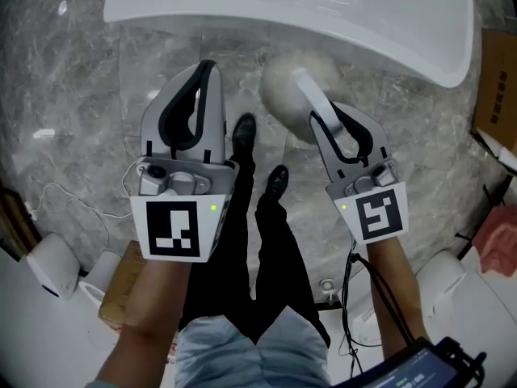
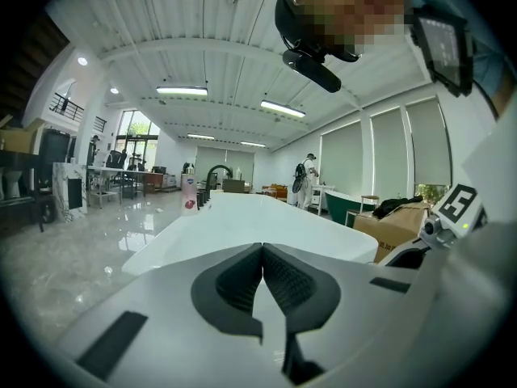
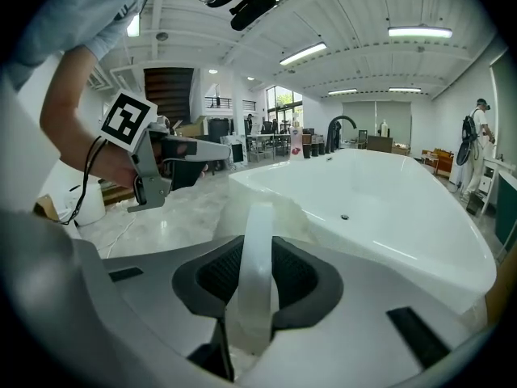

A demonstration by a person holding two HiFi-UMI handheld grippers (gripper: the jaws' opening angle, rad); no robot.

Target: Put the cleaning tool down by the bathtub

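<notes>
The right gripper (image 1: 326, 118) holds the cleaning tool (image 1: 297, 87). Its fingers (image 3: 300, 275) are closed on the tool's flat white handle (image 3: 257, 249), which runs up between the dark ribbed pads. The tool's round, pale, fluffy head (image 1: 279, 95) sticks out ahead of the gripper. It hangs over the marble floor (image 1: 73, 95), just beside the outer wall of the white bathtub (image 1: 380, 23), at the tub's near side. From here I can't tell whether the head touches the floor or the tub wall.

The left gripper (image 1: 206, 69) is alongside, a little apart from the right one and pointing the same way toward the tub. Its fingers (image 2: 238, 281) are pressed together at the tips with nothing between them.

The person's black shoes (image 1: 244, 132) stand on the floor between the two grippers. A cardboard box (image 1: 494, 87) sits on the floor beyond the tub's right end. A dark tap (image 3: 339, 128) rises at the tub's far end.
</notes>
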